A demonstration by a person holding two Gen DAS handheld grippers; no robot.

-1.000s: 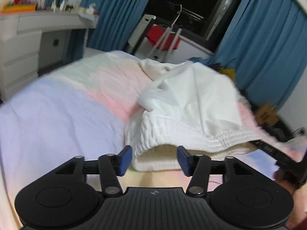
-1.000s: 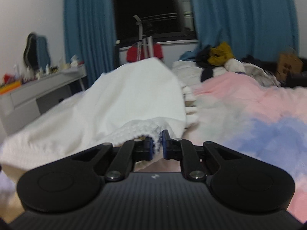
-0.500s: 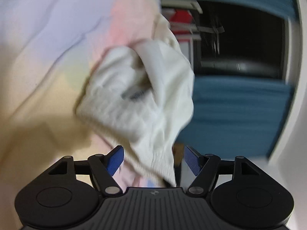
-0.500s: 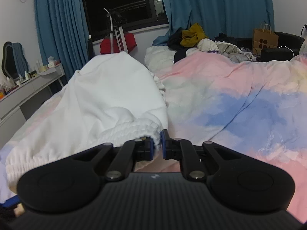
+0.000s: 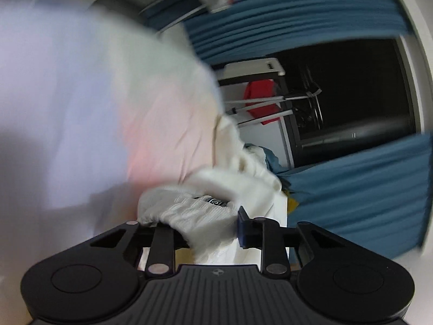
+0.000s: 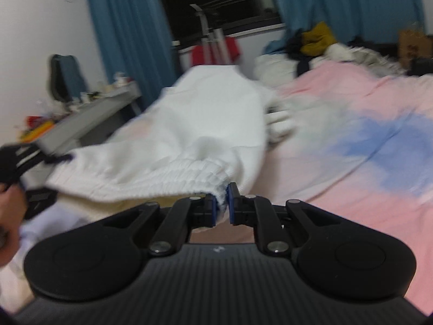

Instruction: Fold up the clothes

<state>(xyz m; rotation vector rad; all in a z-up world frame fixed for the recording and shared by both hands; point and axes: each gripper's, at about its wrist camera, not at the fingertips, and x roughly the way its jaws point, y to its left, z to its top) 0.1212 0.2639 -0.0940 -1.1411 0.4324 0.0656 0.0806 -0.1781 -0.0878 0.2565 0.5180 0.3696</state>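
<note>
My right tongs (image 6: 222,205) pinch the ribbed elastic waistband of the soft white trousers (image 6: 205,124), which stretch away over the pastel bed (image 6: 351,140). My left tongs (image 5: 209,228) have bunched waistband between them (image 5: 200,216); their grip is unclear.

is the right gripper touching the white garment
Touching. The right wrist view shows the right gripper with its blue pads closed on the ribbed waistband of the white garment, fabric pinched between them.
</note>
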